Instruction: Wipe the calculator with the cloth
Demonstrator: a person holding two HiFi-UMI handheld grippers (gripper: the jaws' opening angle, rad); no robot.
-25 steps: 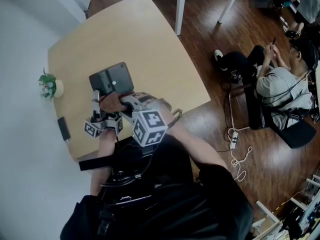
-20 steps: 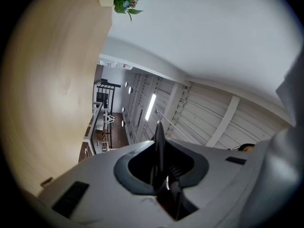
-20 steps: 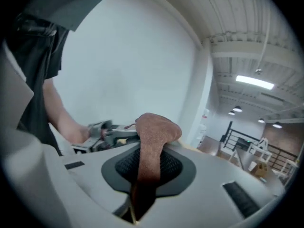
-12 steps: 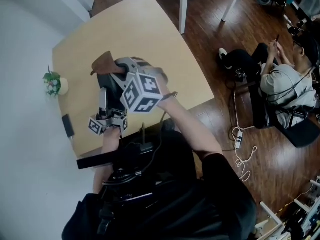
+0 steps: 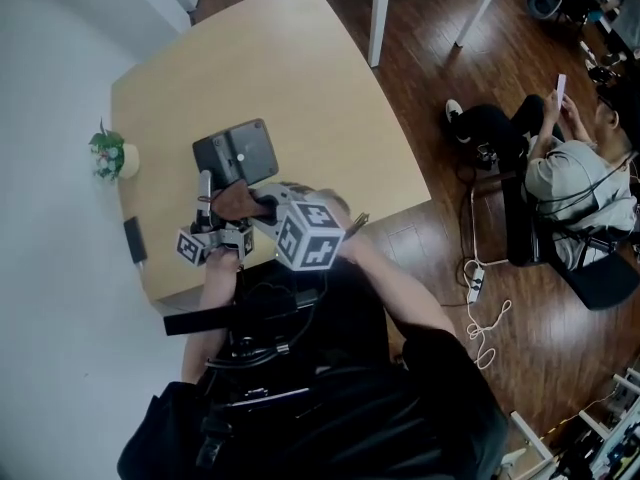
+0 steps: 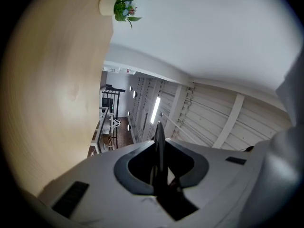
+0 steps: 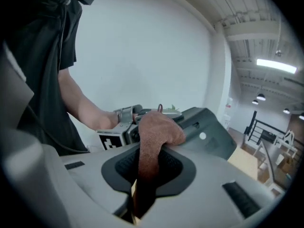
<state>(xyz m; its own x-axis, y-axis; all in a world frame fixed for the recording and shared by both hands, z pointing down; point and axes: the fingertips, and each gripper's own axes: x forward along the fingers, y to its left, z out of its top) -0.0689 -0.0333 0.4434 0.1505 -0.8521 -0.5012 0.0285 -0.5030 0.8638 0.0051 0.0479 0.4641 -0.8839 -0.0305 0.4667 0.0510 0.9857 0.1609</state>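
Note:
The calculator (image 5: pixel 236 153), a dark grey slab, is held tilted over the pale wooden table (image 5: pixel 300 88). My left gripper (image 5: pixel 207 190) is shut on its near left edge. In the left gripper view only a thin dark edge of the calculator (image 6: pixel 159 144) shows between the nearly closed jaws of the left gripper (image 6: pixel 159 175). My right gripper (image 5: pixel 255 208) is shut on a brown cloth (image 5: pixel 235 200), and the cloth lies against the calculator's near edge. In the right gripper view the cloth (image 7: pixel 156 134) folds over the jaws of the right gripper (image 7: pixel 147 163), against the calculator (image 7: pixel 211 134).
A small potted plant (image 5: pixel 110 155) stands at the table's left edge, and a flat dark object (image 5: pixel 133 240) lies near the front left corner. A person sits on a chair (image 5: pixel 570 168) at the right, with a power strip and cable (image 5: pixel 475 283) on the wooden floor.
The right gripper swept the cloth up across the calculator to its far left corner, then came back down to the near edge. The left gripper has kept its hold.

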